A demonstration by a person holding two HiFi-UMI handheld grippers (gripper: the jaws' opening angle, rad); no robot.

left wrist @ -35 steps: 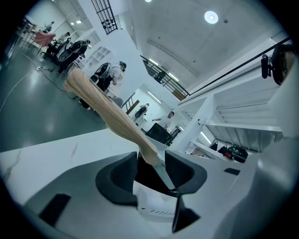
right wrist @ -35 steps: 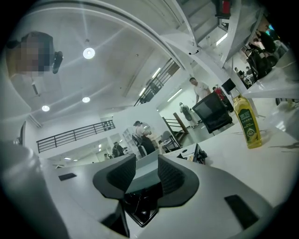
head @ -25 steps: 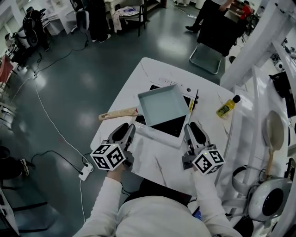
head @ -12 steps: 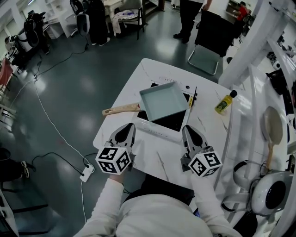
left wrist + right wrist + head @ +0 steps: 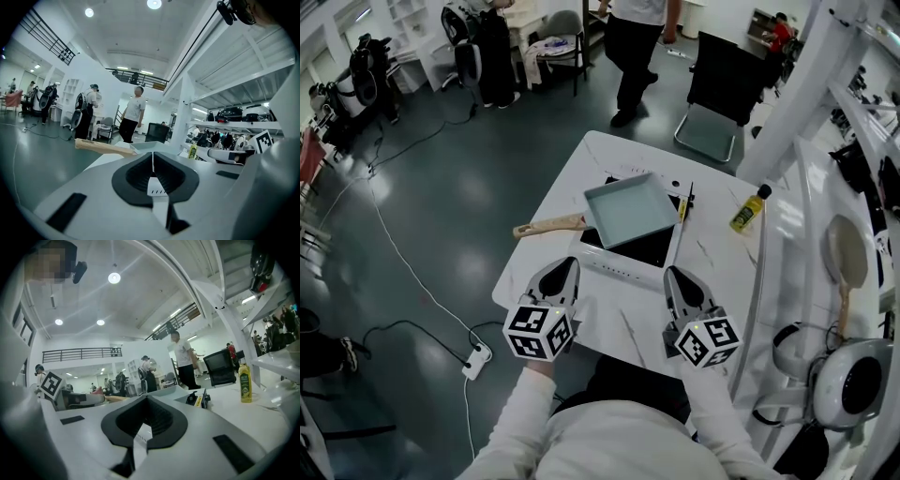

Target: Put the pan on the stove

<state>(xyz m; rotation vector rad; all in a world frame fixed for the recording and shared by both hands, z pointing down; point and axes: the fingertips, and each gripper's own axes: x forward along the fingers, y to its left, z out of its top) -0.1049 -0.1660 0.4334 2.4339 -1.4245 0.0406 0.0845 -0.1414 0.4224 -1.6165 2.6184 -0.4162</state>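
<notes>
The pan (image 5: 630, 208) lies on the stove (image 5: 652, 248) in the middle of the table (image 5: 712, 262), its handle (image 5: 548, 225) reaching out to the left. A bottle (image 5: 747, 210) stands to the right of the stove, and the left gripper (image 5: 566, 265) and the right gripper (image 5: 673, 273) sit side by side before it

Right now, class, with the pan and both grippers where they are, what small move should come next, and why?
The square pale-blue pan with its wooden handle already sits on the black induction stove, and the left gripper and right gripper are shut, empty and clear of it. So probably no more handling: just rest both grippers on the white table.
</notes>
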